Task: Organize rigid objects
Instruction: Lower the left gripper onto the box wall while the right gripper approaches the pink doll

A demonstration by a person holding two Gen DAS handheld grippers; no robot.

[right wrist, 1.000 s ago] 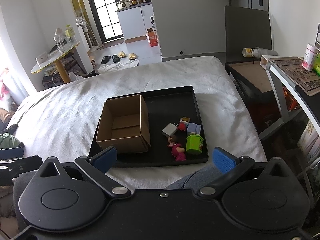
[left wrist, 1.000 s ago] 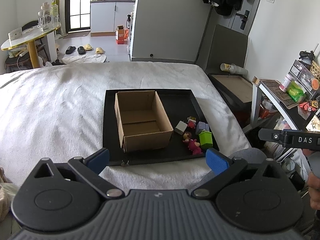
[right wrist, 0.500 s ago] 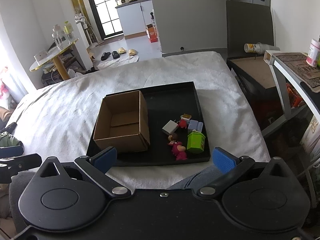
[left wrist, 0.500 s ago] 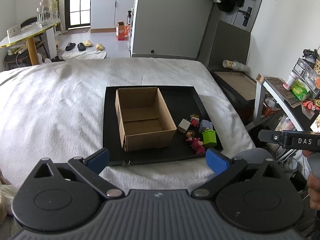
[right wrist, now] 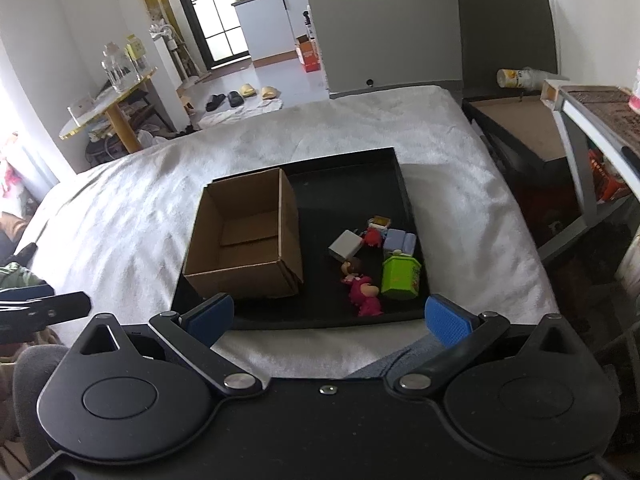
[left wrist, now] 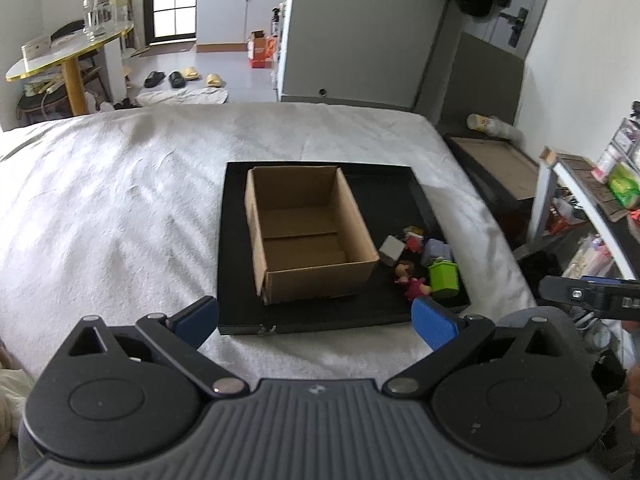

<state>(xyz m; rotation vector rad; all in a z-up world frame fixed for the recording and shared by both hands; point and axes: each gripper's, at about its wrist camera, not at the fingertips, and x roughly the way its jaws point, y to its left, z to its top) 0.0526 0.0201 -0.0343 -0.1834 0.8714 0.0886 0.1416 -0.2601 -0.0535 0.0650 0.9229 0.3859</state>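
Observation:
An open, empty cardboard box (left wrist: 304, 236) (right wrist: 244, 240) stands on the left of a black tray (left wrist: 392, 192) (right wrist: 352, 176) on a white bed. Right of the box lie small toys: a green bin (left wrist: 443, 279) (right wrist: 400, 276), a pink doll (left wrist: 412, 280) (right wrist: 362, 290), a grey block (left wrist: 392, 249) (right wrist: 345, 245), a lilac block (left wrist: 438, 249) (right wrist: 400, 240) and a red figure (right wrist: 373, 236). My left gripper (left wrist: 316, 320) is open and empty, short of the tray's near edge. My right gripper (right wrist: 328, 318) is open and empty, just before the tray's near edge.
The white bed (left wrist: 120, 200) spreads left of the tray. A dark side table (right wrist: 520, 120) and a shelf unit (right wrist: 592, 120) stand to the right. A round table (left wrist: 68, 52) with bottles and slippers on the floor (left wrist: 180, 78) lie beyond the bed.
Both grippers have moved forward and a little closer to the tray; the box and toys look larger. Both stay open. Nothing on the tray has moved.

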